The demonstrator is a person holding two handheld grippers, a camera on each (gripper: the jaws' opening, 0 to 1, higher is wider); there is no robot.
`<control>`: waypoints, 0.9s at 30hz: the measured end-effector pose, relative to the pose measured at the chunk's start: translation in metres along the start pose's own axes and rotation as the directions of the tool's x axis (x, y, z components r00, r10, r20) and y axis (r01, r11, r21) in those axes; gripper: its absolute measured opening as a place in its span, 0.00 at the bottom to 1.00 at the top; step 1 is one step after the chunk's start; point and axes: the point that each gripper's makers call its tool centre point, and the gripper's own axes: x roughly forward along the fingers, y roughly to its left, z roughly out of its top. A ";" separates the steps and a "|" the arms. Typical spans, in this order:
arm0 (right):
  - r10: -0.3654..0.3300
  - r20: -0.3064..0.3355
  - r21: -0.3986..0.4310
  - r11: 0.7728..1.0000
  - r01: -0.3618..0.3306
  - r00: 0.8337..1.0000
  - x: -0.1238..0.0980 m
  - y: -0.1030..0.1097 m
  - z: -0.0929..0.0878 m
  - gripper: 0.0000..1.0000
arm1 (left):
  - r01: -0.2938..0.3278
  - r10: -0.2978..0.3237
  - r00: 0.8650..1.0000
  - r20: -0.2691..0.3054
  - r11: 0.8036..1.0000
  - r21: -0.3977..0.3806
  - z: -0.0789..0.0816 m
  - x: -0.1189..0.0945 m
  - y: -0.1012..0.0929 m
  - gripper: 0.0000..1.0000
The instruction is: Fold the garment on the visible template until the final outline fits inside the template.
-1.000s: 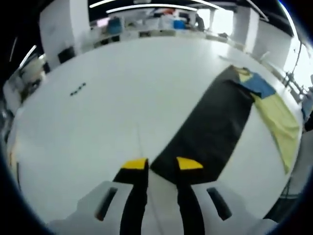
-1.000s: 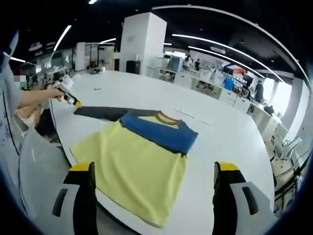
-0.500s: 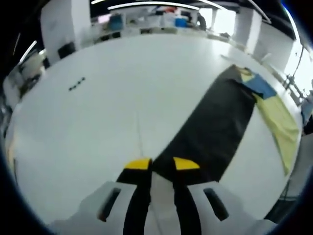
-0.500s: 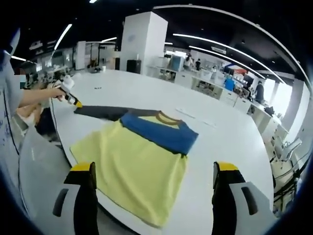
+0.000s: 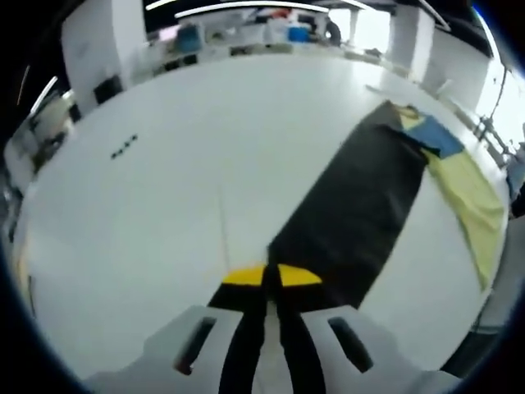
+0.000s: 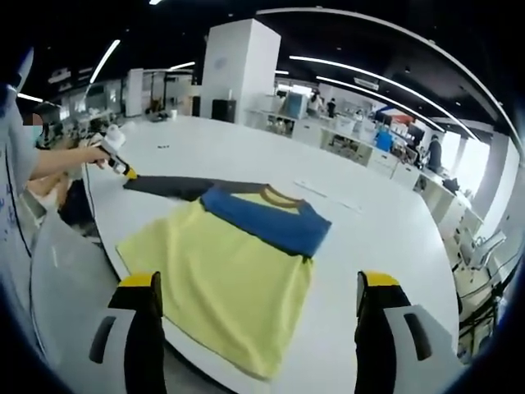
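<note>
A yellow T-shirt (image 6: 217,283) with a blue top part (image 6: 267,223) lies flat near the white table's front edge. Its collar end rests on a long black template (image 6: 172,187). My right gripper (image 6: 258,286) stands wide open just above the shirt's hem, touching nothing. In the left gripper view the template (image 5: 361,205) runs away from me to the T-shirt (image 5: 463,185). My left gripper (image 5: 271,276) has its yellow tips pressed together on the template's near corner. The right gripper view shows that left gripper (image 6: 123,168) in a person's hand at this corner.
The big white table (image 5: 164,189) has wide bare room left of the template, with a few small dark marks (image 5: 123,149). Its curved edge (image 6: 98,238) runs close by the shirt. Desks and a white pillar (image 6: 234,70) stand far behind.
My left gripper's jaws have gone from open to shut at the template's near corner. The right gripper and the T-shirt have stayed put.
</note>
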 end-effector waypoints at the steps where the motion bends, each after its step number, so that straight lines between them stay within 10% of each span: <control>1: 0.000 0.000 -0.001 1.000 0.000 1.000 0.000 0.000 0.000 0.97 | 0.005 -0.005 1.000 -0.009 1.000 0.014 0.000 0.000 -0.002 0.00; 18: 0.021 0.013 0.005 1.000 -0.021 1.000 0.000 0.001 -0.009 1.00 | 0.092 -0.084 0.990 0.111 0.994 -0.067 0.056 -0.034 -0.035 0.00; 27: 0.031 0.022 0.004 0.999 -0.032 0.999 -0.001 0.000 -0.011 1.00 | 0.237 -0.171 0.931 0.322 0.955 -0.178 0.119 -0.068 -0.061 0.00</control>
